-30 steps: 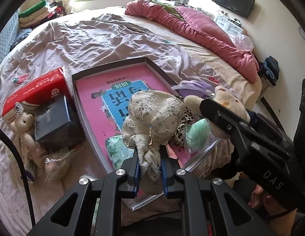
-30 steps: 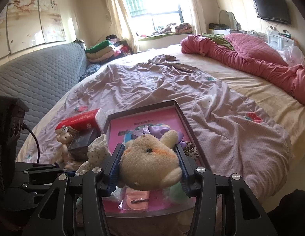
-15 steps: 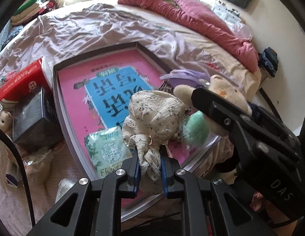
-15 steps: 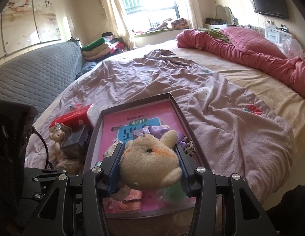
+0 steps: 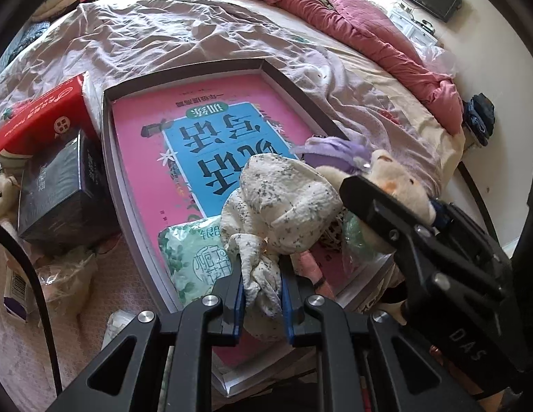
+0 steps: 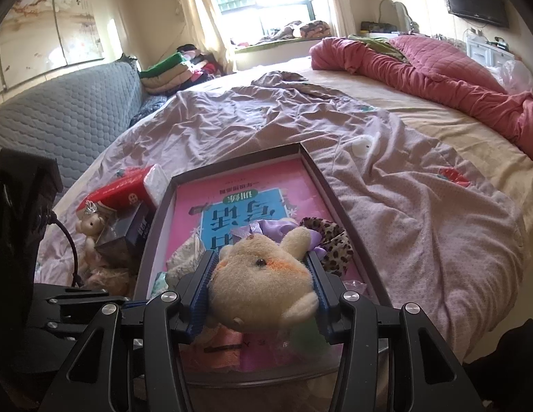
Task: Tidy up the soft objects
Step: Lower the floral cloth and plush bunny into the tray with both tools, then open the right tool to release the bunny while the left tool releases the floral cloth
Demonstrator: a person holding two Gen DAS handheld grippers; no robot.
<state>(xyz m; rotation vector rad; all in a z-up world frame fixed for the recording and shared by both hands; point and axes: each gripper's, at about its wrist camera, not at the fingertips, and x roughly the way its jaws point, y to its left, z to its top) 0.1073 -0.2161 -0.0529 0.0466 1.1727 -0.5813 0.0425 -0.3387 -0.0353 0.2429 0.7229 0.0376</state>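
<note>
Left gripper [image 5: 263, 288] clamped tight on the knotted tail of a floral cloth bundle [image 5: 280, 213]: soft cream fabric, small grey sprigs, puffed round above the blue ribbed pads. Bundle held over the near end of a shallow grey-walled tray [image 5: 290, 79] lying on the bed [image 5: 197, 41].

Right gripper [image 6: 263, 288] closed on a plush toy [image 6: 263, 288], jaws roughly half apart, pads pressing both sides of the fuzzy beige head; dark bead eye, orange cheek patch, stubby ear sticking up. Toy held above the tray's near right part.

Inside the tray: glossy pink book [image 5: 204, 137] with a blue panel, lying flat; crinkly green-printed packet [image 5: 194, 254] at the near edge; lilac ruffled fabric piece [image 5: 335, 147] and a leopard-print scrap [image 6: 331, 237] at the right side.

Left of the tray, touching or just beside it: red tissue pack [image 5: 36, 110], dark glossy box [image 5: 60, 189], small pale teddy [image 6: 91, 223] with a silvery crown.

Bed covered in creased mauve sheet; quilted pink duvet [image 5: 352, 24] bunched along the far right edge.
</note>
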